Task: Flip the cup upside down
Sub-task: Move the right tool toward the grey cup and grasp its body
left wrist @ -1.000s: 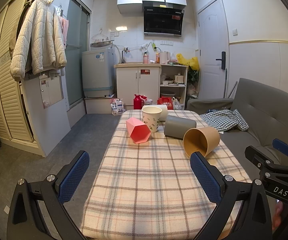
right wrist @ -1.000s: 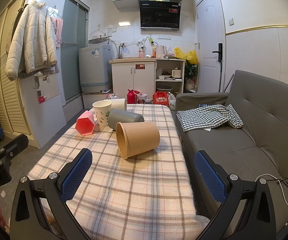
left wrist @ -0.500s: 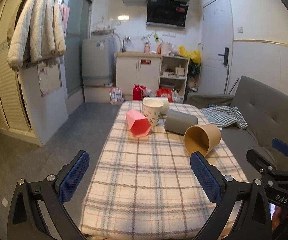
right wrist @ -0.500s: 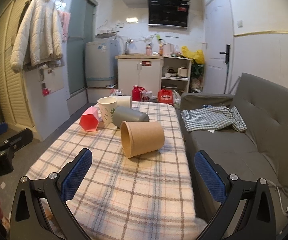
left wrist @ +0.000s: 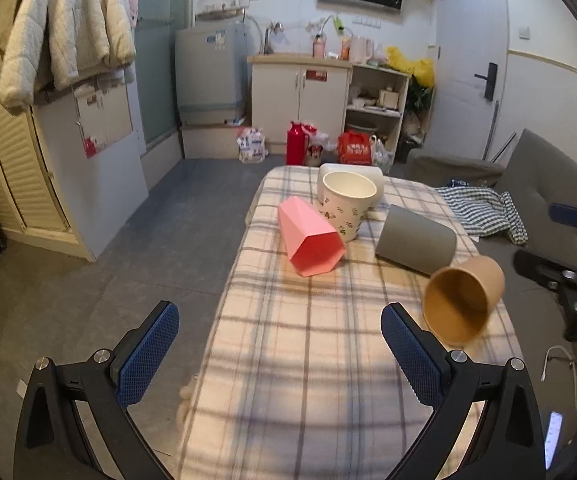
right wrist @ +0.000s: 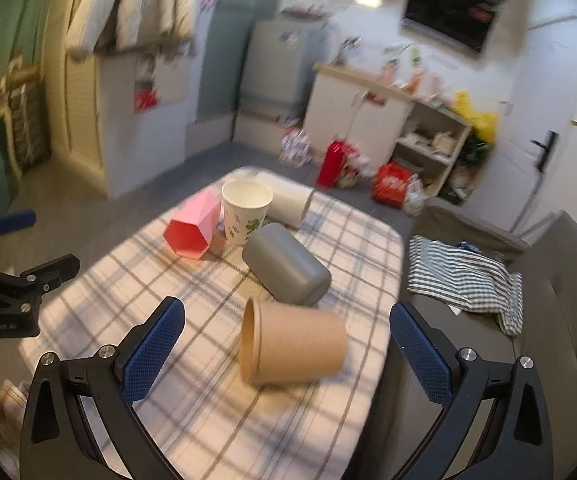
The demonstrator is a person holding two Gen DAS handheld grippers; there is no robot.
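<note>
Several cups are on a plaid-covered table (left wrist: 288,360). A tan cup (left wrist: 462,298) (right wrist: 292,344) lies on its side at the near right. A grey cup (left wrist: 416,239) (right wrist: 286,264) lies on its side behind it. A pink hexagonal cup (left wrist: 310,236) (right wrist: 192,226) lies on its side at the left. A floral white cup (left wrist: 346,204) (right wrist: 246,212) stands upright, with a white cup (left wrist: 368,174) (right wrist: 288,200) lying behind it. My left gripper (left wrist: 280,356) is open and empty above the table's near left. My right gripper (right wrist: 288,354) is open, its fingers either side of the tan cup, a little short of it.
A grey sofa (left wrist: 548,200) with a checked cloth (right wrist: 464,276) runs along the table's right side. The floor (left wrist: 128,240) lies left of the table. A cabinet (left wrist: 300,92), a washing machine (left wrist: 210,68) and bags stand at the far wall.
Both grippers have moved forward and tilted down over the table. The right gripper has swung left and closed in on the tan cup. The cups have not moved.
</note>
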